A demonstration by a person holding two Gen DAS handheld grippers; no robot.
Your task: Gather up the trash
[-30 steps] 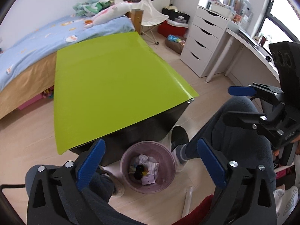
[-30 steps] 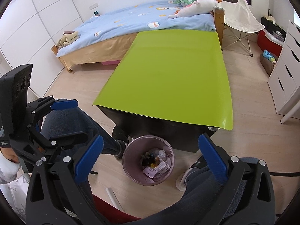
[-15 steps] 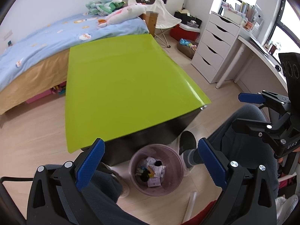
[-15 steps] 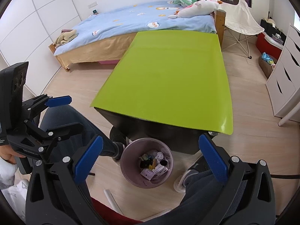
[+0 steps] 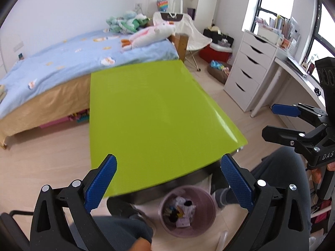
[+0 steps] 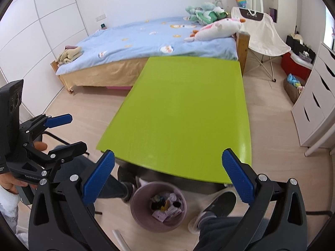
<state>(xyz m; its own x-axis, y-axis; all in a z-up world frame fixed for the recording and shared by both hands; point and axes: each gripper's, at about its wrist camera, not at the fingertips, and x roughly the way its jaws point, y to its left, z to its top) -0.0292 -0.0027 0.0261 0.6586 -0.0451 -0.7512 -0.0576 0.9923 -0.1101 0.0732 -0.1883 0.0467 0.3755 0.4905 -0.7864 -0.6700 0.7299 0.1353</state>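
Sitting on pale wood flooring just below both grippers, pink bin (image 5: 187, 210) holding the trash (image 6: 166, 206), light crumpled scraps needing only a gentle pinch at a raised edge. Hanging wide open and empty, left gripper (image 5: 168, 185) and right gripper (image 6: 168, 179). Showing beyond, green table (image 5: 150, 113) lying bare; white drawers (image 5: 250, 76) and desk visible fully only leftward, wardrobe wall (image 6: 41, 35) only rightward.

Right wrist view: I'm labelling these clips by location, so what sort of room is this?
Most likely a bedroom in a home: a bed with a blue cover, plush toys on it, and a white chest of drawers to the side.
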